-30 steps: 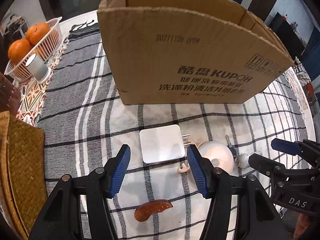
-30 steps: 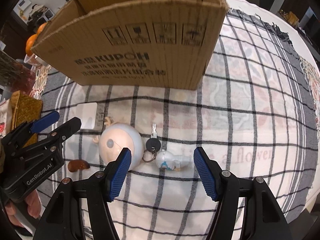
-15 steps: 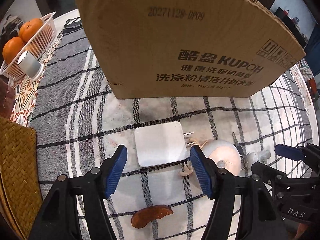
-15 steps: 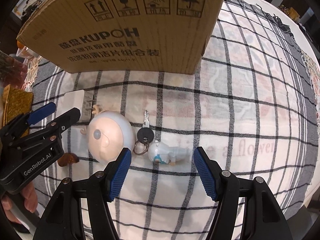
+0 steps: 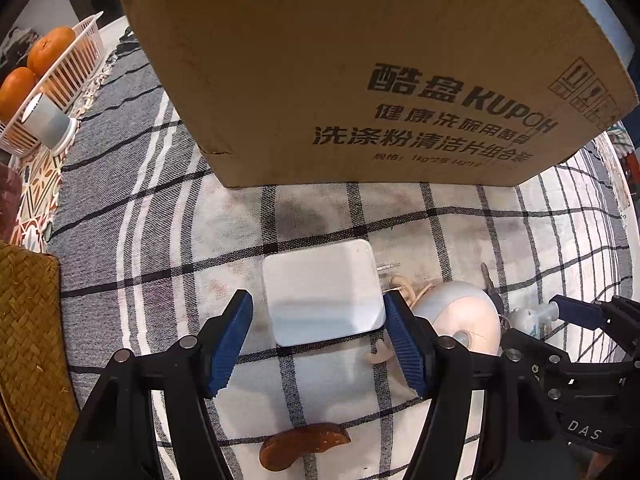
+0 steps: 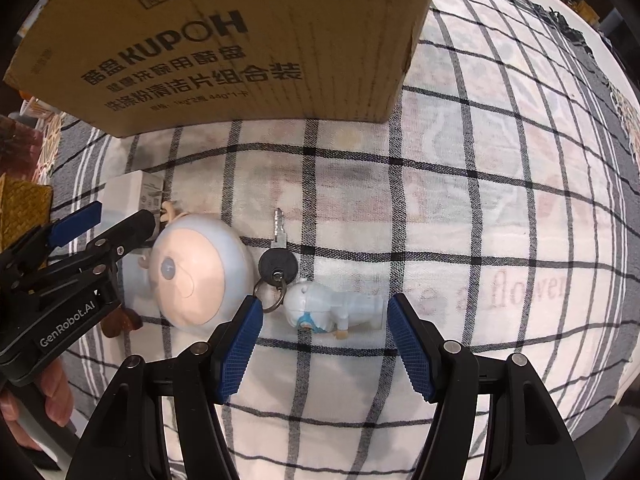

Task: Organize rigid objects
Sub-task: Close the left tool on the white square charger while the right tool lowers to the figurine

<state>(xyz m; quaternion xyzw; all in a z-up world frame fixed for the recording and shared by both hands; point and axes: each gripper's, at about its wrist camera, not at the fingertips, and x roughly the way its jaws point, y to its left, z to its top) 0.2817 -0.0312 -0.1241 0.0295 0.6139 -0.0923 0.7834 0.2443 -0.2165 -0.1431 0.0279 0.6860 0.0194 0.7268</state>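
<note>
Checked cloth (image 5: pixel 320 216) – left tongs (image 5: pixel 318 316) spread around charger (image 5: pixel 322 294), right tongs (image 6: pixel 324 316) spread around figurine (image 6: pixel 332 310)

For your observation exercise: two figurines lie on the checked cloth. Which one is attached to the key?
The small white figurine, lying on its side between the right tool's open fingers; a ring links it to the black-headed key. The big-headed figurine is separate.

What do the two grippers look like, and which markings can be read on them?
Both grippers have black frames with silver screws and ribbed blue pads on two fingers. The left gripper reads "GenRobot.AI" on its side; the right gripper reads "DAS". No cables or sleeves show.
</note>
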